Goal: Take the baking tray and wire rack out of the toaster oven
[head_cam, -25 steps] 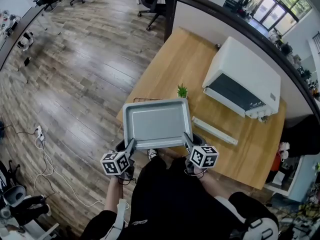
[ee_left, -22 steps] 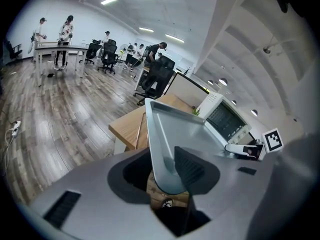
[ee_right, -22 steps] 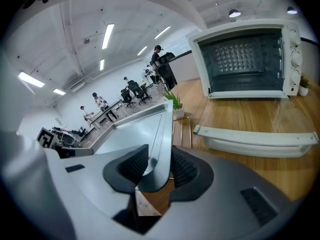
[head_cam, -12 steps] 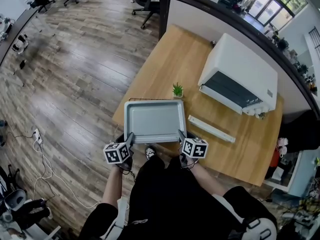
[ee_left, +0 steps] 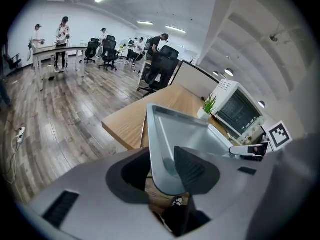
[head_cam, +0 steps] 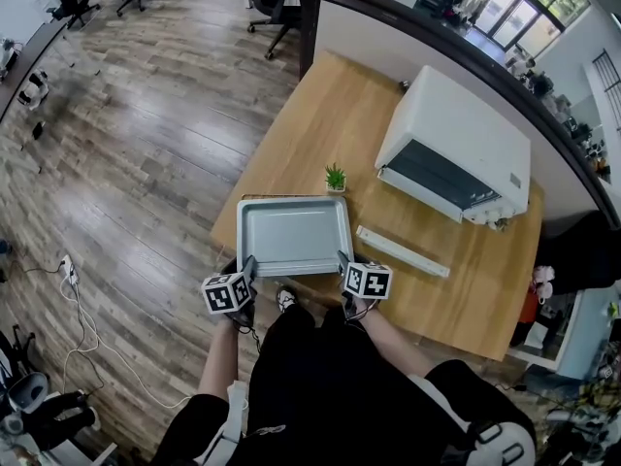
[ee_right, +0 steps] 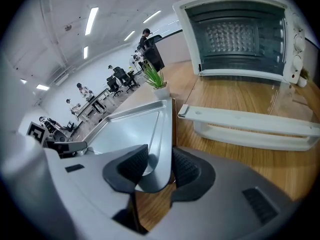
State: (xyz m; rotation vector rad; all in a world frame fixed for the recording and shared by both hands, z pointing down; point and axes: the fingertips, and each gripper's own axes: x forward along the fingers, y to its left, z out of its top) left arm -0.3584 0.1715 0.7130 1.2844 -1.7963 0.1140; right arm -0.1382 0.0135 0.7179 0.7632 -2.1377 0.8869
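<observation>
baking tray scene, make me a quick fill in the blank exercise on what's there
1. The grey metal baking tray, gripped by the left tool and the right tool, is ___: nothing lies in it.
2. The glass door of the white toaster oven stands ___.
3. The small potted plant beyond the tray has ___ leaves.
4. The rectangular table is topped with light ___.

Missing words: empty; open; green; wood
</observation>
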